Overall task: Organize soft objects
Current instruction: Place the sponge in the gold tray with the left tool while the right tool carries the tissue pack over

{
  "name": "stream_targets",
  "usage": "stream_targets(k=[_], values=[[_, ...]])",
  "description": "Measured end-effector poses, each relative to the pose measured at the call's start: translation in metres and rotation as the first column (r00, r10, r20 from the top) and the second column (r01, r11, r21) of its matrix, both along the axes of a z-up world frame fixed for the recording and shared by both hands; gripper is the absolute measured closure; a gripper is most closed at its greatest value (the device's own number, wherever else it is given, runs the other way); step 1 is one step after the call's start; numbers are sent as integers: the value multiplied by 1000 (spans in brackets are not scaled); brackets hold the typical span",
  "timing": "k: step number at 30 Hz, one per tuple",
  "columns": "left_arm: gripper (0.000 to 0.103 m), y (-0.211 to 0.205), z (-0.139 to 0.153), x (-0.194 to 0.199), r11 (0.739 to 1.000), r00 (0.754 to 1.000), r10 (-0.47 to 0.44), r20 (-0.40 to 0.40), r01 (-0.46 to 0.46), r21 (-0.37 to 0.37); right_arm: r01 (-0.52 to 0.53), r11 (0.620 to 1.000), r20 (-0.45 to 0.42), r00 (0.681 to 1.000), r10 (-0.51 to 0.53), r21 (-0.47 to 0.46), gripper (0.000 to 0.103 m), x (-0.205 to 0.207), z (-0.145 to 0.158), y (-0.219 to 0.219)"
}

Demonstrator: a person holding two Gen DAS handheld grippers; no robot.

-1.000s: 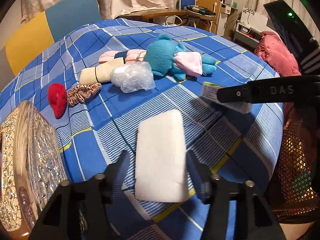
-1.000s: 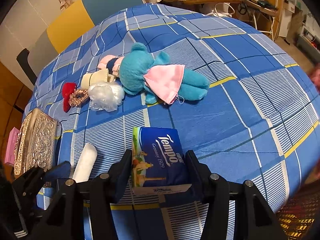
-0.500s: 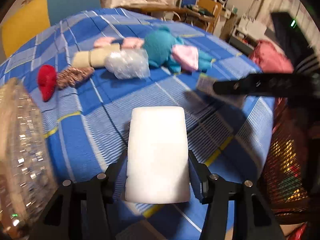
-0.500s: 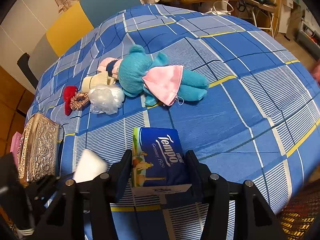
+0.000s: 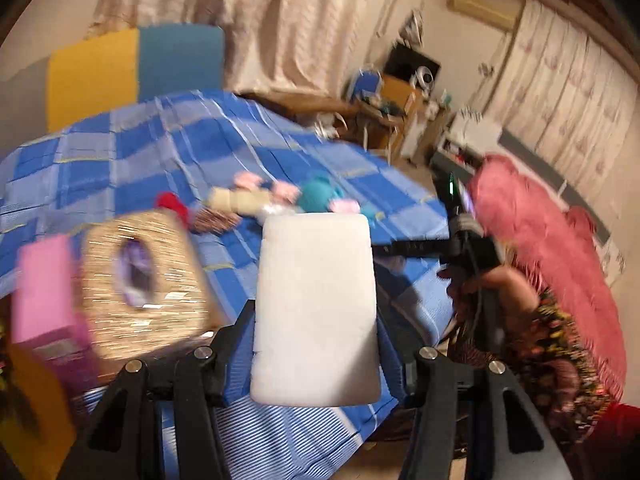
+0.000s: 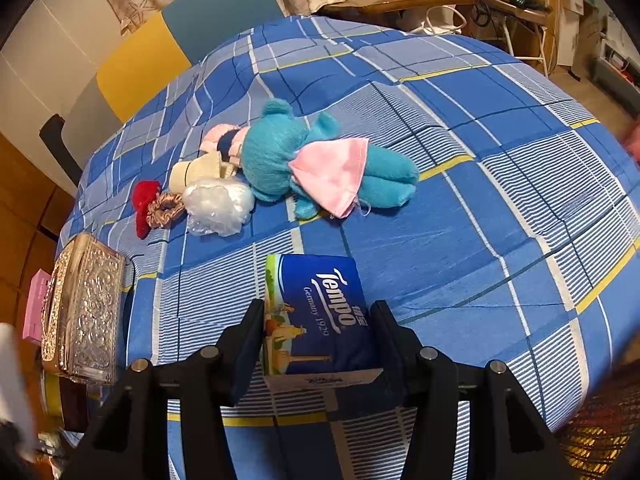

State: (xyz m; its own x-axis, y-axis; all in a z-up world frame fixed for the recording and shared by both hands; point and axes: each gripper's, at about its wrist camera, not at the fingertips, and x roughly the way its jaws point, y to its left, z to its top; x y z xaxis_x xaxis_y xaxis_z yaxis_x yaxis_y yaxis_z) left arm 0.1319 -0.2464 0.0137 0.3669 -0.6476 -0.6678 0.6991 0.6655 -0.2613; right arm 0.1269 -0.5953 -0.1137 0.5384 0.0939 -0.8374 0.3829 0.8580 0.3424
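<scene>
My left gripper (image 5: 316, 332) is shut on a white foam pad (image 5: 316, 308) and holds it up in the air above the table's near edge. My right gripper (image 6: 318, 332) is shut on a blue Tempo tissue pack (image 6: 320, 312) low over the blue checked tablecloth (image 6: 480, 220). A teal plush toy (image 6: 280, 160) with a pink face mask (image 6: 332, 172) lies further back. Beside it are a clear plastic bag (image 6: 218, 202), a beige roll (image 6: 192, 172), a brown scrunchie (image 6: 166, 206) and a red plush piece (image 6: 144, 200).
An ornate silver tissue box (image 6: 86, 308) stands at the table's left edge, with a pink box (image 6: 34, 312) beyond it. A yellow and blue chair back (image 6: 180, 48) is behind the table. A pink blanket (image 5: 540, 248) lies to the right. The left wrist view is motion-blurred.
My left gripper closed on the white foam pad and lifted it off the table, swinging up and back. My right gripper stayed still with the tissue pack.
</scene>
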Motion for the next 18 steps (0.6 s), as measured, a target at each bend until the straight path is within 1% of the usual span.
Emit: stream_targets(k=[2, 4, 7, 8, 10, 12, 13, 15, 17, 18], values=[[47, 34, 16, 2, 998, 998, 58, 28, -57, -25, 13, 1000, 9, 1000, -13, 6, 49, -1, 1, -3], [47, 68, 26, 9, 992, 993, 117, 28, -115, -43, 20, 1000, 25, 999, -20, -11, 49, -2, 4, -2], [47, 120, 26, 27, 972, 973, 232, 10, -232, -33, 14, 997, 54, 998, -10, -70, 49, -1, 11, 4], [47, 140, 22, 36, 960, 960, 279, 12, -279, -13, 10, 997, 69, 998, -4, -79, 49, -2, 14, 7], [47, 166, 11, 50, 936, 937, 350, 3, -349, 40, 20, 997, 87, 996, -13, -75, 49, -4, 17, 13], [47, 195, -15, 74, 909, 909, 412, -66, -404, 106, 27, 998, 106, 994, -21, -58, 49, -10, 21, 22], [47, 206, -28, 85, 892, 891, 444, -96, -429, 143, 30, 998, 114, 993, -23, -55, 49, -14, 24, 28], [47, 221, -50, 103, 877, 867, 474, -153, -450, 171, 26, 998, 145, 989, -18, -50, 49, -23, 36, 46], [47, 235, -75, 122, 849, 835, 519, -183, -478, 225, 22, 999, 176, 984, -16, -30, 49, -31, 47, 59], [47, 241, -83, 128, 845, 827, 526, -197, -483, 230, 7, 1000, 204, 979, -5, -11, 49, -37, 57, 71]])
